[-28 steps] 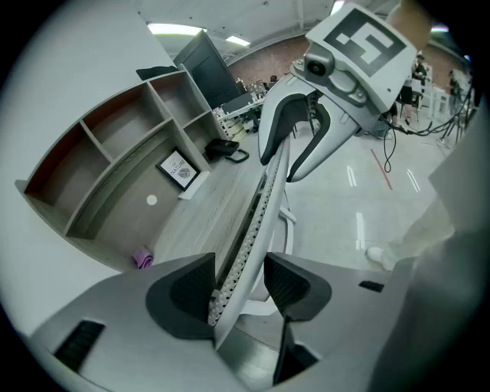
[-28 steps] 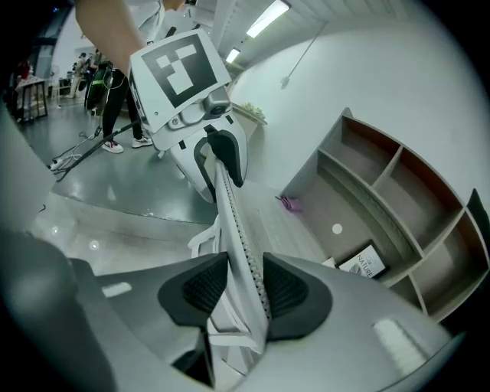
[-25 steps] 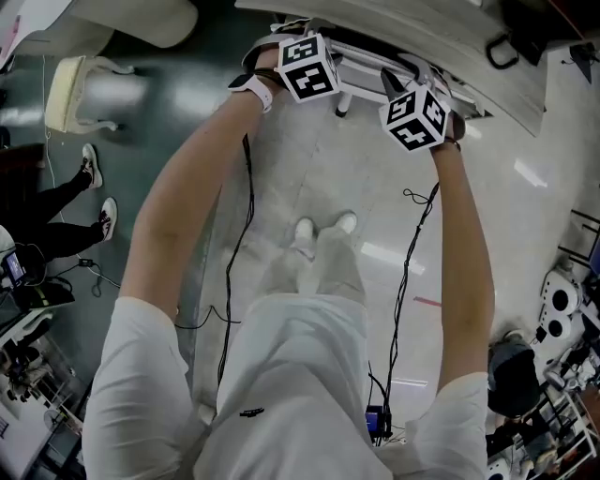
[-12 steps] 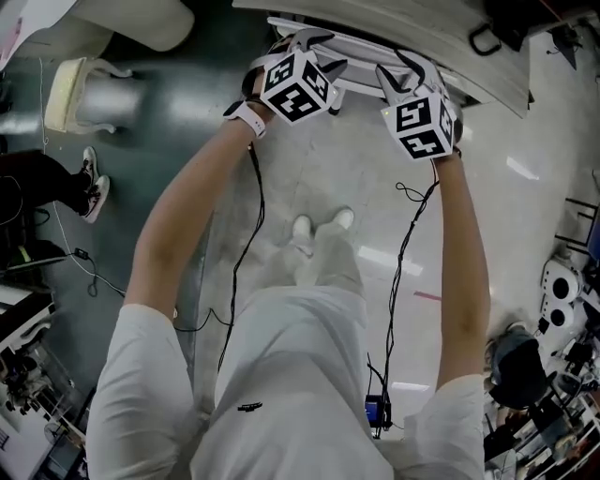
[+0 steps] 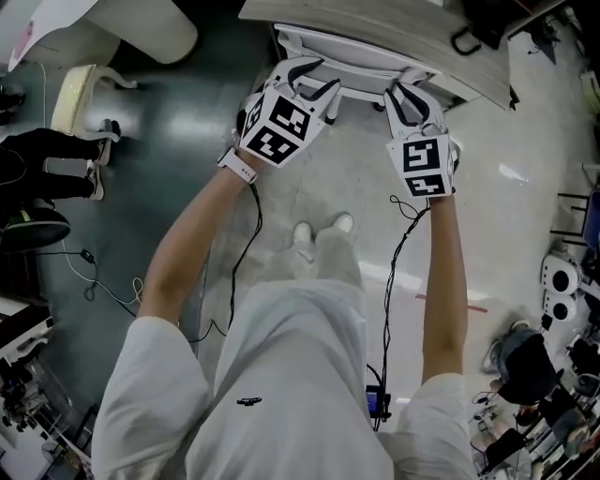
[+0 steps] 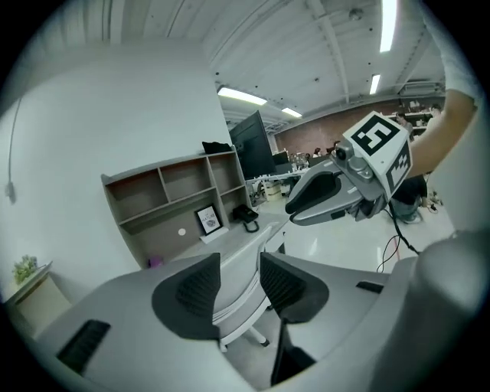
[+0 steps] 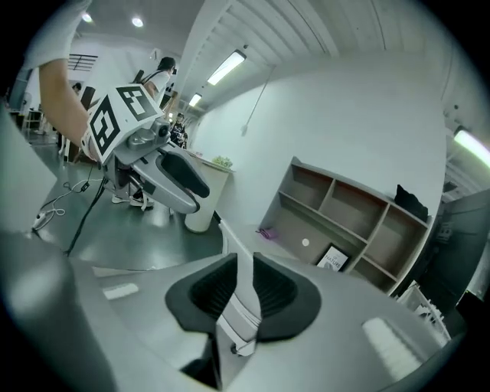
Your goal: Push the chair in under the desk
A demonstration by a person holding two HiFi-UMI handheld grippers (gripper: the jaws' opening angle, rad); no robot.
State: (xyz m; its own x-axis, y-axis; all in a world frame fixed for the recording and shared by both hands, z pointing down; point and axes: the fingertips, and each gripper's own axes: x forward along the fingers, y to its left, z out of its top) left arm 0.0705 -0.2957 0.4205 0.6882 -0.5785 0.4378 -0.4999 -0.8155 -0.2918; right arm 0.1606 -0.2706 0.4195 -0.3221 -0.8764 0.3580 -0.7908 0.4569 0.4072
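Chair stood pushed in at the desk, just ahead of both grippers. Left gripper gaped wide and right gripper narrower. Both jaws had just been closing on nothing, the chair beyond them. Farther ahead, a shelf's lower compartment held a framed picture.

The chair looks like smooth white plastic to us, slight sheen. We'd call the counter top a pale matt wood-grain laminate, and the shelf unit has the same woody look. The floor is glossy, bright reflections all over it.
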